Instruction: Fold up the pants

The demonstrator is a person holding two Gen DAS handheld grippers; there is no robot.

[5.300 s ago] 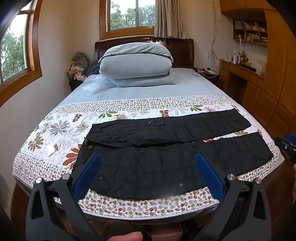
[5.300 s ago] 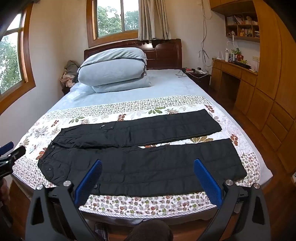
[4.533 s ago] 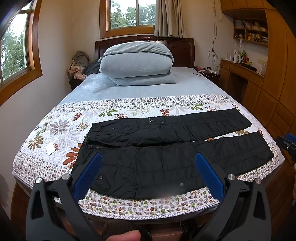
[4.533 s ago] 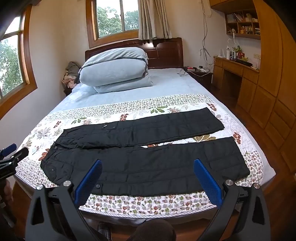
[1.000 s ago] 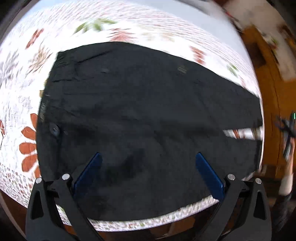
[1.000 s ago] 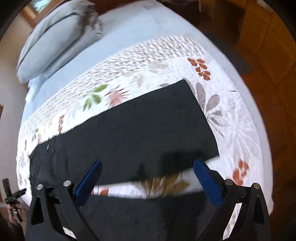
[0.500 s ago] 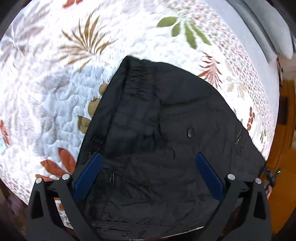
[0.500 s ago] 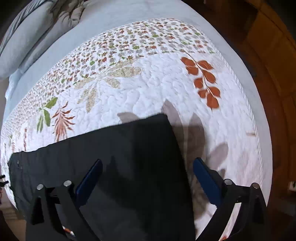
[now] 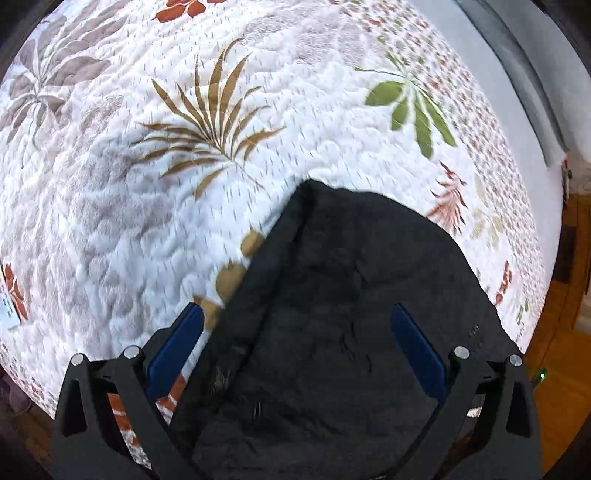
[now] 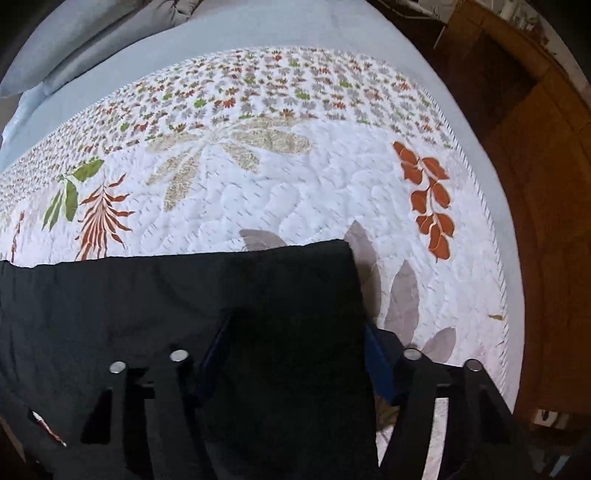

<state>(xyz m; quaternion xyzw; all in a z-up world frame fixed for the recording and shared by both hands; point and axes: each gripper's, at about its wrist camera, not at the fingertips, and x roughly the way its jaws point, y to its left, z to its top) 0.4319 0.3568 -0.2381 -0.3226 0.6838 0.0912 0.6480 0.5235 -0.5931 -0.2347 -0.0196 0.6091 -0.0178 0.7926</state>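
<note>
Left gripper [image 9: 295,354]: spread wide, holding nothing; its two blue fingers [image 9: 176,347] stand well apart, one over the quilt at the edge of the cloth, the other over the dark fabric.
Right gripper [image 10: 291,358]: fingers drawn in partway around the end of a trouser leg; the blue finger [image 10: 378,365] on the outer side sits at the cloth's side edge, the other is half lost against the black fabric. Whether it is clamped on the cloth cannot be told.
Pants [image 9: 351,332]: black, lying flat on the quilt. The left wrist view shows a rumpled end with a rounded corner pointing up the bed, just ahead of the gripper. The right wrist view shows a straight, squared leg end [image 10: 221,314] stretching away to the left of the frame.
Quilt [image 10: 295,184]: white, stitched, printed with brown, green, rust and grey leaves, with a band of small flowers along its far border.
Sheet [image 10: 258,33]: pale blue, beyond the quilt.
Pillows [image 10: 74,33]: pale blue, at the head of the bed.
Floor [image 10: 535,203]: wooden, to the right of the bed.
</note>
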